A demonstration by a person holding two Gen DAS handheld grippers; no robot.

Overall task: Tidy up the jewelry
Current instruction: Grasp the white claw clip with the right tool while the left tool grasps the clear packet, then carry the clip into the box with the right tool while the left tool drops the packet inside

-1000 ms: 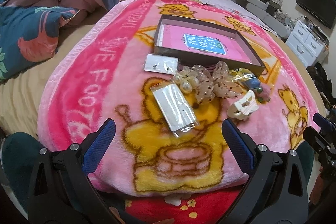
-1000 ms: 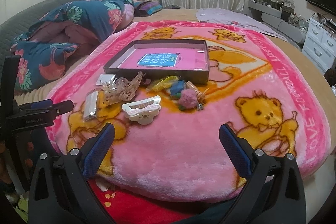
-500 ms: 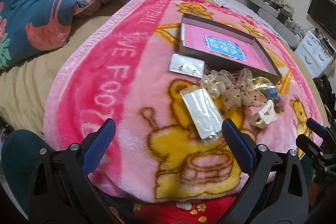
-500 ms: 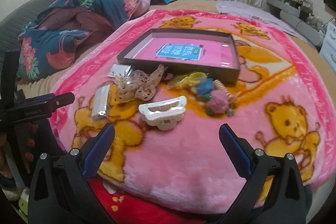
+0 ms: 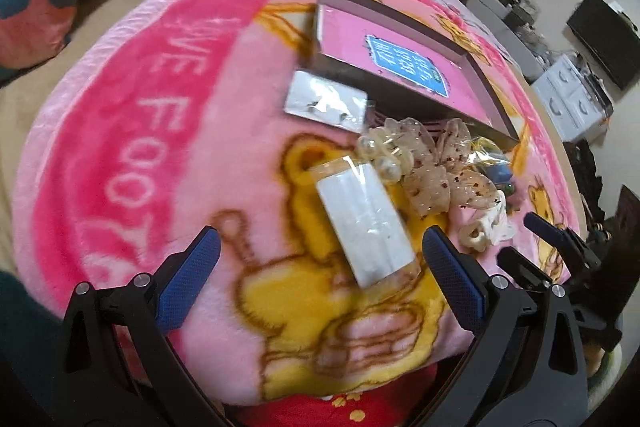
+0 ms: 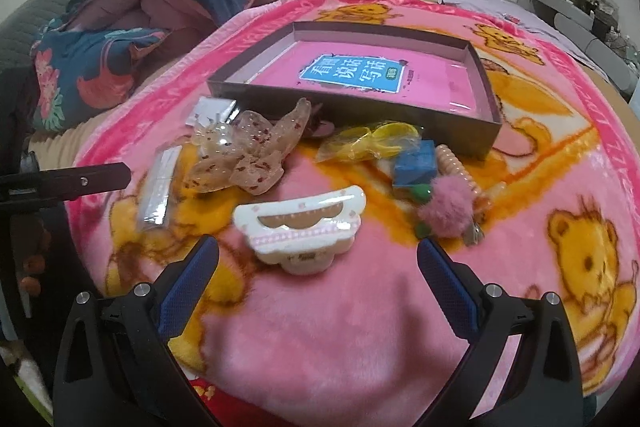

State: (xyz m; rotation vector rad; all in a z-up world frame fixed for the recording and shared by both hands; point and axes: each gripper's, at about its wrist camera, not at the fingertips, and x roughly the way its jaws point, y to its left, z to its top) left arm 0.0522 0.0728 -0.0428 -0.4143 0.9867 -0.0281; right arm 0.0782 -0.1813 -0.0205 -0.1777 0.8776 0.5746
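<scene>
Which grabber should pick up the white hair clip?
Probably the right gripper: the white hair clip lies just ahead between its open fingers. The left gripper, also open, faces the clear packet instead.

On the blanket (image 6: 360,327) there is one shallow box (image 6: 456,131), one white hair clip (image 6: 300,227), one sheer bow (image 6: 248,151), two flat packets (image 5: 366,227) (image 5: 326,101), and one pink pompom (image 6: 450,207).
</scene>
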